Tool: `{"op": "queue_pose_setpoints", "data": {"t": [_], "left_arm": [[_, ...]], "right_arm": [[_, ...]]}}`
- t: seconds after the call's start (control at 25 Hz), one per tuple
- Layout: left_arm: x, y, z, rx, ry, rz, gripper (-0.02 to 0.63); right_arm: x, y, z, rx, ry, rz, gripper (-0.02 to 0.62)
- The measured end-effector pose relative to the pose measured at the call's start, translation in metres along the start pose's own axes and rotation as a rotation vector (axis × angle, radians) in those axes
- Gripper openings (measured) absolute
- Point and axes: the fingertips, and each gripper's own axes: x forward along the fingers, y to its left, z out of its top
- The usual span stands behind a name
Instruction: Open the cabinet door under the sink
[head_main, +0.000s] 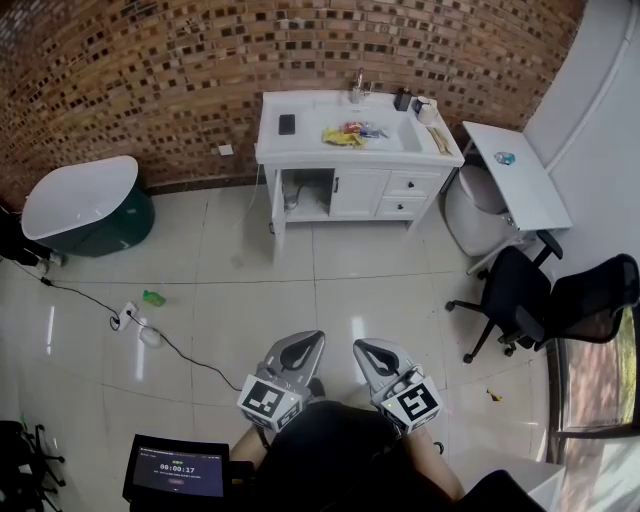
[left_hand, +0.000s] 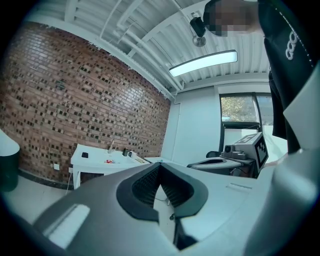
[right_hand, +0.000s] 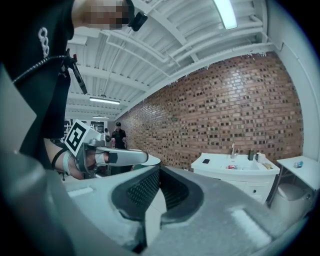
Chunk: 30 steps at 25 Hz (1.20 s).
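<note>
The white sink cabinet (head_main: 355, 150) stands far off against the brick wall, with small items on its top. Its door (head_main: 360, 193) under the basin is closed, with a dark handle on its left edge. Left of the door is an open compartment (head_main: 303, 193), and to its right are two drawers (head_main: 412, 186). My left gripper (head_main: 303, 343) and right gripper (head_main: 369, 349) are held side by side near my body, well short of the cabinet. Both are shut on nothing. The cabinet is small in the left gripper view (left_hand: 97, 161) and in the right gripper view (right_hand: 235, 169).
A white and green tub (head_main: 85, 205) sits at the left. A toilet (head_main: 478, 212), a white table (head_main: 515, 172) and black office chairs (head_main: 530, 295) stand at the right. A cable with a power strip (head_main: 126, 318) and a green object (head_main: 153, 297) lie on the tiled floor.
</note>
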Motion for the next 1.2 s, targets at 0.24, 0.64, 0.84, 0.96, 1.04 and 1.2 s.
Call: {"op": "queue_pose_setpoints", "data": {"t": [0.24, 0.64, 0.84, 0.96, 1.04, 1.2], "left_arm": [[0.001, -0.002, -0.001, -0.004, 0.009, 0.012, 0.016], [0.01, -0.016, -0.013, -0.002, 0.028, 0.01, 0.015], [0.026, -0.017, -0.004, 0.011, 0.024, -0.012, 0.015], [0.025, -0.016, -0.01, 0.011, 0.037, -0.011, 0.016], [0.022, -0.018, -0.014, 0.012, 0.048, -0.017, 0.015], [0.021, -0.019, -0.015, 0.007, 0.049, -0.019, 0.015]], "right_arm": [[-0.004, -0.001, -0.006, 0.004, 0.013, 0.003, -0.009], [-0.02, -0.014, -0.017, 0.033, 0.024, -0.009, -0.009], [-0.019, -0.026, -0.008, 0.058, 0.004, -0.032, -0.009], [-0.018, -0.024, -0.012, 0.053, 0.015, -0.022, -0.009], [-0.019, -0.02, -0.014, 0.057, 0.014, -0.022, -0.009], [-0.019, -0.02, -0.018, 0.057, 0.026, -0.017, -0.009]]}}
